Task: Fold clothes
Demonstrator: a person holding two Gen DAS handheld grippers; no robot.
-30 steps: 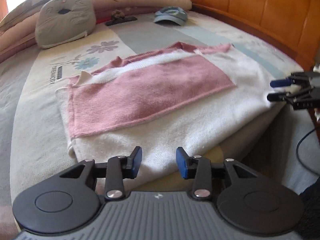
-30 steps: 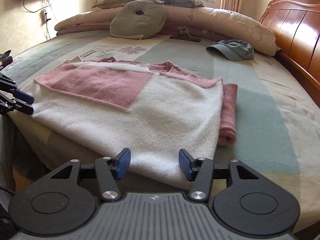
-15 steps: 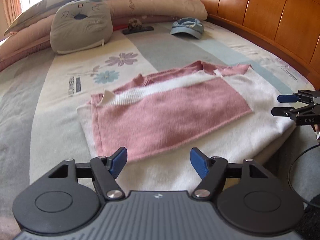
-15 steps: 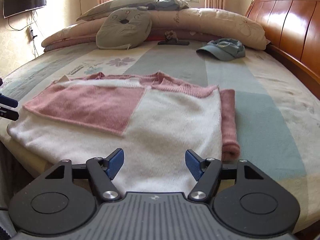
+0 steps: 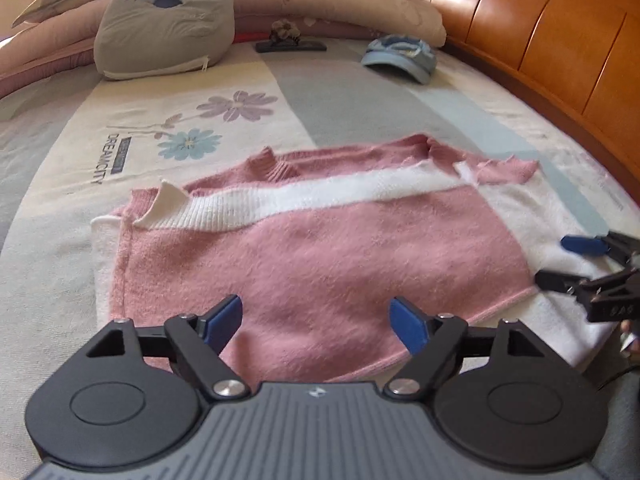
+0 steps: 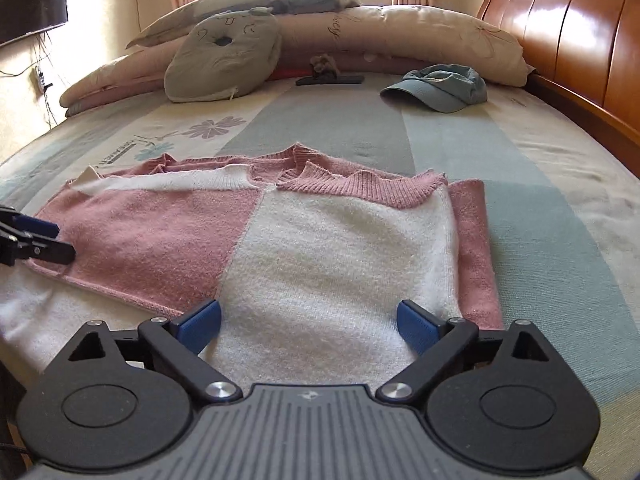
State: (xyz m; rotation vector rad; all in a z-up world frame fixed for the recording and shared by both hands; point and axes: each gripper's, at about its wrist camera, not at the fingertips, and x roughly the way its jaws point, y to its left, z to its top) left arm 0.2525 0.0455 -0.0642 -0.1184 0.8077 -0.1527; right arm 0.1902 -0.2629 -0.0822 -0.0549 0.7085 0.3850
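A pink and white knitted sweater (image 5: pixel 320 256) lies partly folded on the bed, its pink panel on top and the white body under it. My left gripper (image 5: pixel 318 322) hovers over the sweater's near pink edge, its jaws opening with nothing between them. In the right wrist view the sweater (image 6: pixel 328 248) shows its white half, with a pink strip folded along the right side. My right gripper (image 6: pixel 310 322) stands over the near white edge, jaws opening wide and empty. Each gripper appears at the other view's edge: the right gripper (image 5: pixel 576 264) and the left gripper (image 6: pixel 38 238).
A blue cap (image 6: pixel 438 86) and a dark flat object (image 6: pixel 330 78) lie further up the bed. A grey cushion (image 6: pixel 224 60) leans on long pillows (image 6: pixel 400 36). A wooden headboard (image 5: pixel 540 40) runs along the right. The striped bedspread (image 6: pixel 540 200) surrounds the sweater.
Both grippers have opened wider and moved in over the sweater's near edge. The sweater has stayed where it lay.
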